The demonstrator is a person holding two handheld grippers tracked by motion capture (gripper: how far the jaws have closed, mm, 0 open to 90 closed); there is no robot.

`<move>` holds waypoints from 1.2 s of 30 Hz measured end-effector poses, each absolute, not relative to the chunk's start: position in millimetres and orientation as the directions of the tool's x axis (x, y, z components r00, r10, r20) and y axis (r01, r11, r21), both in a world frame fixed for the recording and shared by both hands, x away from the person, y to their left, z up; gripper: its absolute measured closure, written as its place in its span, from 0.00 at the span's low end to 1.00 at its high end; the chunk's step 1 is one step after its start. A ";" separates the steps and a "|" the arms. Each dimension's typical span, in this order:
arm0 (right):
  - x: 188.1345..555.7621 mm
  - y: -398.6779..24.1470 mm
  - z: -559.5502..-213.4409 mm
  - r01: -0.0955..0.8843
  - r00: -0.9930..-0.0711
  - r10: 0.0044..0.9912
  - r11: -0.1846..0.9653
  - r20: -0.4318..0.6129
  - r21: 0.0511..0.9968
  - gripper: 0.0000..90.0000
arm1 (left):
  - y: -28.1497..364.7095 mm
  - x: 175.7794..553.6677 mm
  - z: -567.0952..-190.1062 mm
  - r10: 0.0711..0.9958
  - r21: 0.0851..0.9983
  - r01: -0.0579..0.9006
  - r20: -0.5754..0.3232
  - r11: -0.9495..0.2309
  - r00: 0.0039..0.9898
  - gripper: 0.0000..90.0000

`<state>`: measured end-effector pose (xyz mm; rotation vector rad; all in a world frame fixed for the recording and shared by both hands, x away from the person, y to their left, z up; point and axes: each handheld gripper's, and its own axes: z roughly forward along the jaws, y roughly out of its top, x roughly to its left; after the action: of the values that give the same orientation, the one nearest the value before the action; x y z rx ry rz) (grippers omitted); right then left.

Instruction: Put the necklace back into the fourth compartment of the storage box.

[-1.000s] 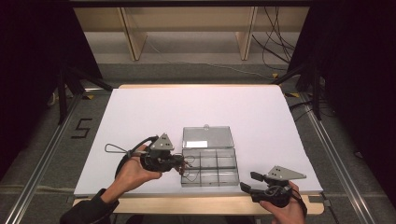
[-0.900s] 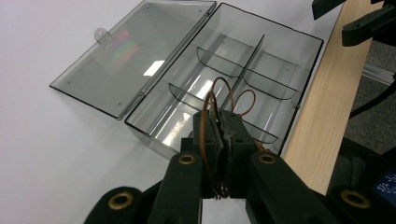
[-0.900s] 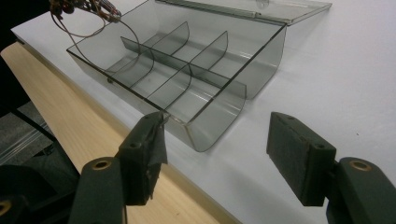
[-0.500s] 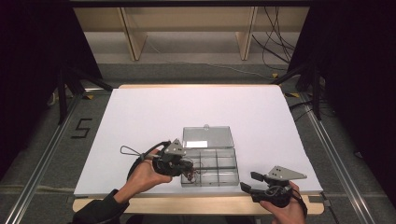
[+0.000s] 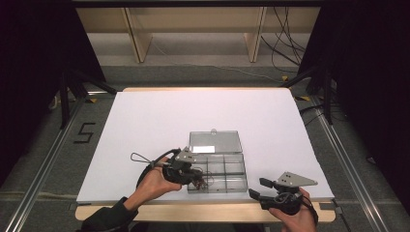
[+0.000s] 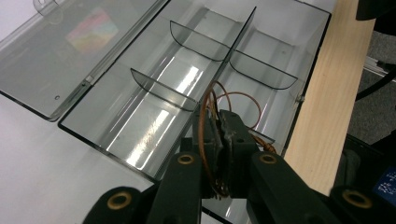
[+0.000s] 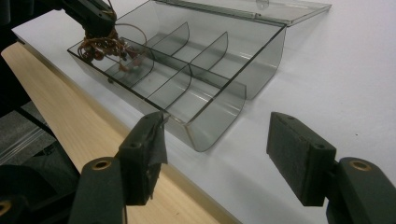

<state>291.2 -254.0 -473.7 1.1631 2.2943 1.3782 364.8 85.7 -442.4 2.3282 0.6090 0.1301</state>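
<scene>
A clear grey compartment box (image 5: 227, 169) lies near the table's front, its lid (image 5: 214, 142) folded open behind it. My left gripper (image 5: 196, 178) is shut on a tangle of brown rubber bands (image 6: 209, 116) and holds it low over the box's near-left compartment (image 7: 116, 63). In the right gripper view, the rubber bands (image 7: 100, 46) hang from the left gripper (image 7: 95, 23) and reach into that compartment. My right gripper (image 5: 258, 188) stands open at the table's front edge, right of the box, with nothing between its pads (image 7: 299, 154).
A white sheet (image 5: 159, 121) covers the table, and a bare wooden strip (image 5: 193, 210) runs along its front edge. The box's other compartments (image 6: 187, 74) hold nothing. Wooden shelf legs (image 5: 138, 41) and cables (image 5: 285, 48) stand on the floor beyond the far edge.
My left hand has moved right and down with the rubber bands, from beside the box's left end to over its near-left compartment. The right hand has kept still.
</scene>
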 end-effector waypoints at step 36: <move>292.0 -254.0 -474.6 0.521 -0.659 0.721 0.235 0.212 0.821 0.42 | 106.0 359.2 -426.8 0.547 0.747 0.450 -0.138 -0.490 0.825 0.58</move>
<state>292.0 -254.0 -474.6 1.1756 2.2936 1.3925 359.2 106.0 -426.8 2.1644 0.7276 0.1487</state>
